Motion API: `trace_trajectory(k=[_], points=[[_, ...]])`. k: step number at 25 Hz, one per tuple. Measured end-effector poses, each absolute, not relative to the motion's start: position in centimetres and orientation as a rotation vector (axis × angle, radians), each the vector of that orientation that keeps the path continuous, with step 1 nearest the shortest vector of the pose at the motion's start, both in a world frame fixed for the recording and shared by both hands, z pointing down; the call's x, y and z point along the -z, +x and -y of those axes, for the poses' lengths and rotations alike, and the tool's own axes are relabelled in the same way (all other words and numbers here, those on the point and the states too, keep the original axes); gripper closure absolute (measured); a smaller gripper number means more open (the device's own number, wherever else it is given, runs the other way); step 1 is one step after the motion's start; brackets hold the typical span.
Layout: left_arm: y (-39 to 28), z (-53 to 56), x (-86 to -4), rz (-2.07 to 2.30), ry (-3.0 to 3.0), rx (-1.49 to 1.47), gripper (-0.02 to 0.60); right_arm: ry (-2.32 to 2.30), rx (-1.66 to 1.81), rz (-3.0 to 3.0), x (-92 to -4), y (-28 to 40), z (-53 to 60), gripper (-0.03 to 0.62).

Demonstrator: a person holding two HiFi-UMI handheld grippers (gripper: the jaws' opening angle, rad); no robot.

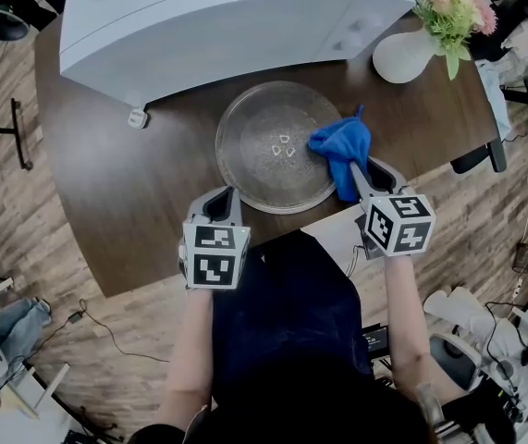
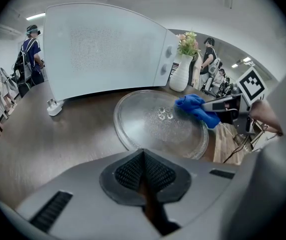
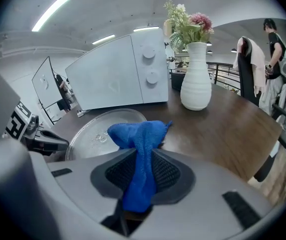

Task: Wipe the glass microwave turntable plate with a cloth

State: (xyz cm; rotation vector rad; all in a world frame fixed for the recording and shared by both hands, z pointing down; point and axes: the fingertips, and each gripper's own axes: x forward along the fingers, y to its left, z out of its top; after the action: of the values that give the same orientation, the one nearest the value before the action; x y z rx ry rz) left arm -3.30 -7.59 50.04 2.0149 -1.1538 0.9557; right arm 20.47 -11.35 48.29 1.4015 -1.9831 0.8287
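The round glass turntable plate (image 1: pixel 268 146) lies flat on the dark wooden table (image 1: pixel 134 183), in front of the white microwave (image 1: pixel 217 12). My right gripper (image 1: pixel 356 176) is shut on a blue cloth (image 1: pixel 341 146), whose bunched end rests on the plate's right rim. In the right gripper view the blue cloth (image 3: pixel 138 149) is pinched between the dark pads, with the plate (image 3: pixel 95 129) beyond it. My left gripper (image 1: pixel 222 202) is shut with nothing in it, hovering at the plate's near left edge. The left gripper view shows the plate (image 2: pixel 155 124) and cloth (image 2: pixel 197 108).
A white vase (image 1: pixel 404 54) with flowers (image 1: pixel 453 3) stands at the table's back right. A small white plug (image 1: pixel 137 117) lies left of the plate. The table's front edge runs just under both grippers. People stand in the background of the gripper views.
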Motion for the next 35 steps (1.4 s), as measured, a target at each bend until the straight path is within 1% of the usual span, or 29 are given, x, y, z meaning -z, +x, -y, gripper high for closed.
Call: trace_trajectory(k=[9, 20, 24, 32, 35], points=[[-3.2, 7.7, -50.1, 1.138, 2.010, -0.935, 0.580, 1.442, -0.885, 1.978, -48.7, 20.7, 11.4, 0.516], [-3.5, 7.8, -49.4, 1.170, 2.040, -0.992, 0.578, 1.474, -0.959, 2.008, -48.5, 20.6, 11.5, 0.516], [-3.7, 8.0, -48.6, 1.186, 2.055, -0.988, 0.578, 1.522, -0.948, 2.036, -46.9, 21.0, 11.7, 0.516], [-3.6, 9.3, -44.2, 1.243, 2.124, -0.845, 0.578, 1.712, -0.906, 2.117, -41.3, 22.6, 12.5, 0.516], [-3.3, 10.5, -41.5, 1.286, 2.180, -0.746, 0.578, 1.805, -0.880, 2.160, -38.4, 23.3, 12.7, 0.516]])
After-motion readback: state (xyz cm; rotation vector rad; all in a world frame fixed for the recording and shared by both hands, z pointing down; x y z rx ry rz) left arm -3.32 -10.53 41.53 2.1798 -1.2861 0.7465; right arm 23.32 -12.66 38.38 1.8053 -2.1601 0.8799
